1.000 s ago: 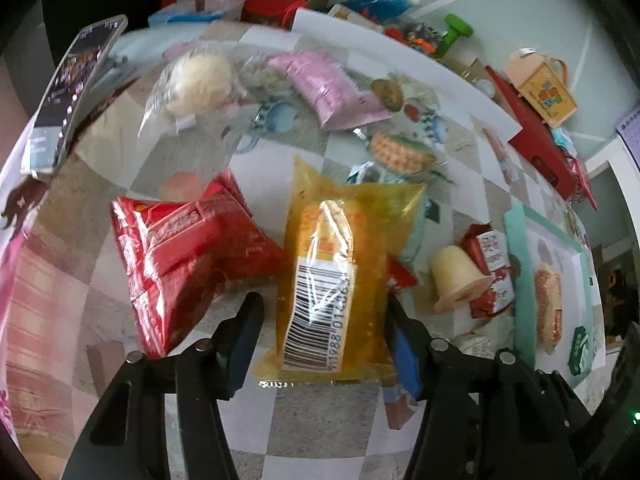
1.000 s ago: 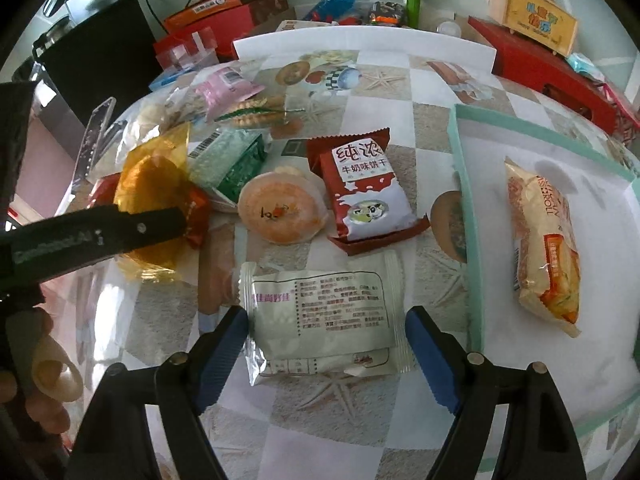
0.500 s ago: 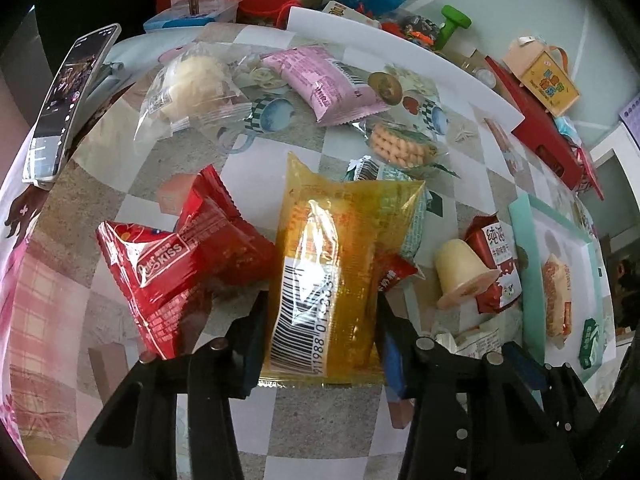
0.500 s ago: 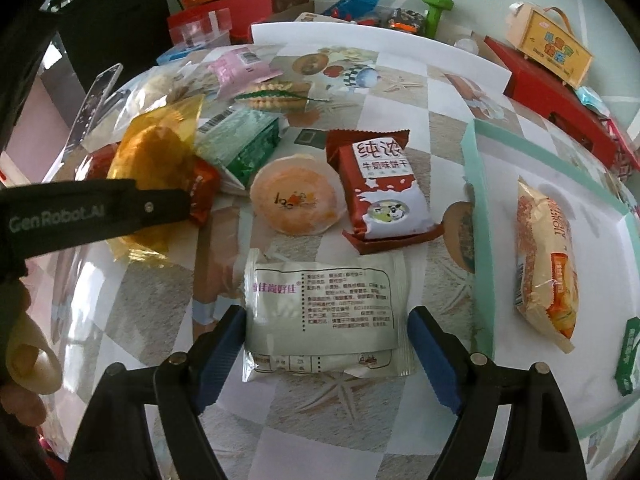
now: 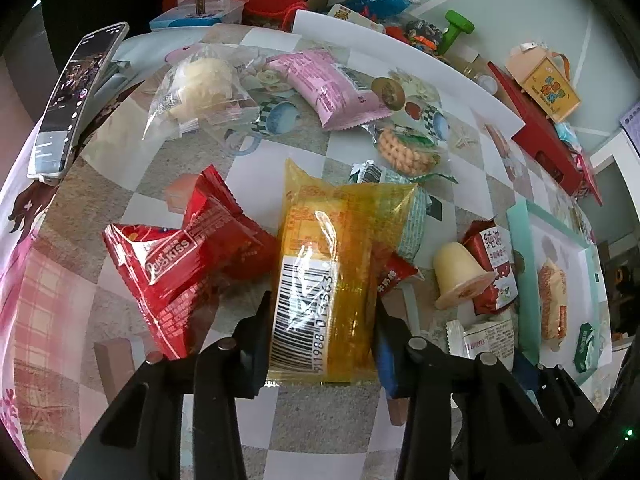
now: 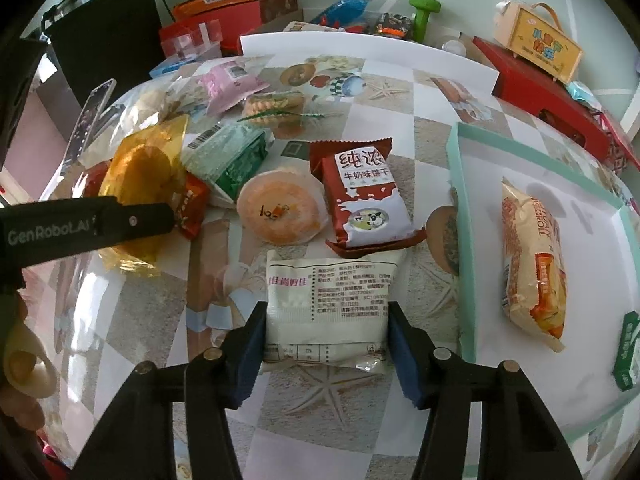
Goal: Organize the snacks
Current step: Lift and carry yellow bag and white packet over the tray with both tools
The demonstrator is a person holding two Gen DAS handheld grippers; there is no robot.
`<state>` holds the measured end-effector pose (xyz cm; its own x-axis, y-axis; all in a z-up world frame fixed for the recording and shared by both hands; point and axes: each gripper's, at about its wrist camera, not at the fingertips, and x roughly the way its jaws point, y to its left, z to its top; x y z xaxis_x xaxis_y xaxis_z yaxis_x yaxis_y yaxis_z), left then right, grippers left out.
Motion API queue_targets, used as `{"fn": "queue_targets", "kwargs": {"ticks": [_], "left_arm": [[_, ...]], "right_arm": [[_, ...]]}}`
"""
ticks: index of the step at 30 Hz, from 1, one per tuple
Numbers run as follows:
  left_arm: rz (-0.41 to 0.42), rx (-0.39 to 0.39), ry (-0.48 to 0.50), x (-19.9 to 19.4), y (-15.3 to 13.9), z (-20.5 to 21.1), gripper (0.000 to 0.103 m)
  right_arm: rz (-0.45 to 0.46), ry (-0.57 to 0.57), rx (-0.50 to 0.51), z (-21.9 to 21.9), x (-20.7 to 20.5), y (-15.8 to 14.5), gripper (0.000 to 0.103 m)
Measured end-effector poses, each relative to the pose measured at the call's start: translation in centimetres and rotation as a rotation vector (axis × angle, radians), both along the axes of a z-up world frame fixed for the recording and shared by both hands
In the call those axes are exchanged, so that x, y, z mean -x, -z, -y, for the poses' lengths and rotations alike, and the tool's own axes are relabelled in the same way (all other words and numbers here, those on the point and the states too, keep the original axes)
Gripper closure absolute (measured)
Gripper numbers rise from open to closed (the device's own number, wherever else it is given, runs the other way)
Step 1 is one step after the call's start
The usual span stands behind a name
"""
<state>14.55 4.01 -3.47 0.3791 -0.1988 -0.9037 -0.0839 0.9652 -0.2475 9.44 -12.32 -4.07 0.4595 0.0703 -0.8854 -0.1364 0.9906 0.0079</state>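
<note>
You are working the pick-up step on two packets at once, and neither has yet reached the shallow white tray with the pale green rim (image 6: 460, 216), which serves here as the landmark. Your left gripper (image 5: 320, 322) is clamping the translucent yellow snack packet with the barcode label (image 5: 324, 276); both pads are pressing against its long sides, and the packet is sitting well to the left of the tray, overlapping the crumpled red foil packet (image 5: 180, 264) and a small red wrapper beside it. Your right gripper (image 6: 326, 332) is closing on the flat white packet with printed text (image 6: 328, 300), its blue pads touching both edges, so it appears to be grasping it; this packet is lying just left of the tray's near rim. Whether either packet is lifting off the chequered tablecloth (image 6: 320, 400) cannot be told. Inside the tray, an orange-and-cream roll packet (image 6: 534, 264) and a small green packet (image 6: 628, 348) are already lying. In my judgement the next move calls for raising the white packet clear of the rim and carrying it rightward into bare tray space. The yellow packet is calling for a straight lift, as the neighbours it overlaps may drag along. The brown-and-white milk biscuit packet (image 6: 360, 196) and round orange jelly cup (image 6: 282, 208), left of the tray, are awaiting their turn.
</note>
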Motion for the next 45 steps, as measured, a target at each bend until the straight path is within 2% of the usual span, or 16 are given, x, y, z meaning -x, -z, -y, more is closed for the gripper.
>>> {"fn": "queue_targets", "kwargs": {"ticks": [7,12,21,29,37,45], "left_arm": [[0.036,0.038,-0.024,0.8,-1.3,-0.8,0.06],[0.087,0.057,-0.04,1.5,-3.0,-1.3,0.06],[0.181,0.037,-0.036,2.1,-5.6,-0.5,0.06],[0.287,0.05,0.09,2.3,-7.8,3.5,0.06],[0.306,0.045,0.265,1.8,-8.1,10.3,0.06],[0.272,0.004,0.382,0.9,-6.2,15.7,0.06]], "right_arm": [[0.047,0.009,-0.052,0.3,0.4,-1.7,0.044],[0.116,0.009,-0.083,0.5,1.2,-3.6,0.044],[0.167,0.039,-0.116,1.4,1.4,-5.1,0.044],[0.235,0.156,-0.144,5.6,1.2,-7.0,0.044],[0.282,0.341,-0.135,11.7,1.0,-8.2,0.044],[0.279,0.541,-0.171,19.0,1.7,-7.7,0.044]]}}
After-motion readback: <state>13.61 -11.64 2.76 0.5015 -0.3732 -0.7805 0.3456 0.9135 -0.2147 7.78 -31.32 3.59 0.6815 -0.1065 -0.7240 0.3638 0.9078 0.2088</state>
